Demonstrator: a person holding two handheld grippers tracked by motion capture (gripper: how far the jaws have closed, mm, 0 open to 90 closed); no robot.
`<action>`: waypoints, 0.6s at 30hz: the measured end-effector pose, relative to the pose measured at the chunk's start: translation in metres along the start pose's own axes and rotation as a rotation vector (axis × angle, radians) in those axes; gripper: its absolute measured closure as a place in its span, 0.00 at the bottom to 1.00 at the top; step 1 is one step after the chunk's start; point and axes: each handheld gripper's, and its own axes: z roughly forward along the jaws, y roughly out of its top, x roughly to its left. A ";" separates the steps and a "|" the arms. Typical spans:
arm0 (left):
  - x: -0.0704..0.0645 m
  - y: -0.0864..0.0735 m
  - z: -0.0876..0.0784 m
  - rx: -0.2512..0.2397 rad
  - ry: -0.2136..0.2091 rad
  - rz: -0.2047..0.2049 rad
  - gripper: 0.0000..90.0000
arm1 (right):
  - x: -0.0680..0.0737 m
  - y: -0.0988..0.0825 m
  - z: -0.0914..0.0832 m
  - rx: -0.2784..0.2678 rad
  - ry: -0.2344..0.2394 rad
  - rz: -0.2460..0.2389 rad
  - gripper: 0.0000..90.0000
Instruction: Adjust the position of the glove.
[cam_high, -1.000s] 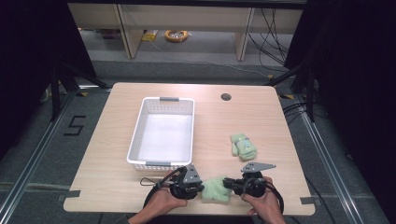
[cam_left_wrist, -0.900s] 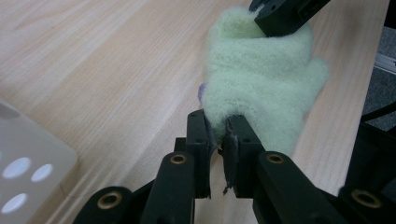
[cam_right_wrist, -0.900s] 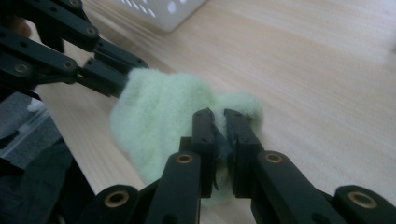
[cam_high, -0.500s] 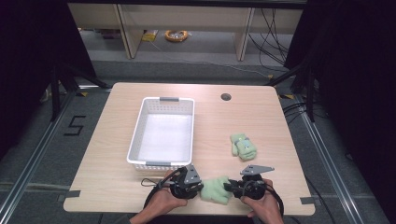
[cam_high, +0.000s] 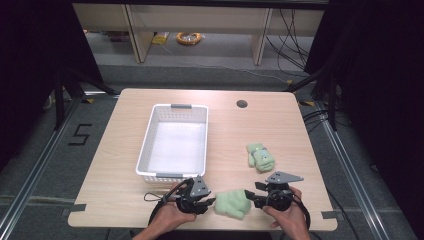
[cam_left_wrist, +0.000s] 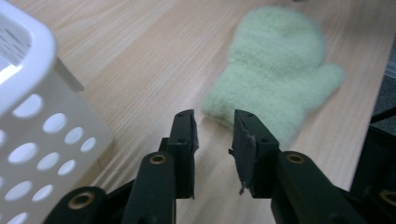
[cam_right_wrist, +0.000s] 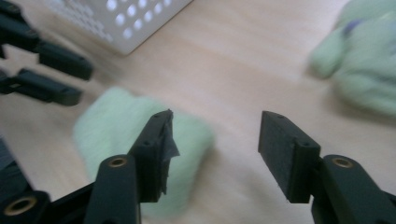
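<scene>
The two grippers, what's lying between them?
A fuzzy green mitten lies on the table between the left gripper and right gripper, seen in the high view.

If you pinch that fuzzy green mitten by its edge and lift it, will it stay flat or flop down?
It will probably flop. The green mitten looks fuzzy and soft and lies limp on the table, so the free end would likely droop. It also looks light for its size. Pushed, it would more likely slide or bunch up than roll, since it is flat.
</scene>
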 end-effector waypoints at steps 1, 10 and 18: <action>-0.001 0.000 -0.003 0.002 -0.017 -0.011 0.74 | -0.003 0.002 -0.003 -0.017 -0.017 -0.024 0.50; 0.001 -0.008 -0.020 -0.001 -0.046 -0.124 0.52 | -0.052 0.035 -0.016 -0.055 -0.149 -0.003 0.52; 0.002 -0.019 -0.029 0.029 -0.073 -0.166 0.39 | -0.077 0.060 0.012 0.002 -0.177 0.076 0.53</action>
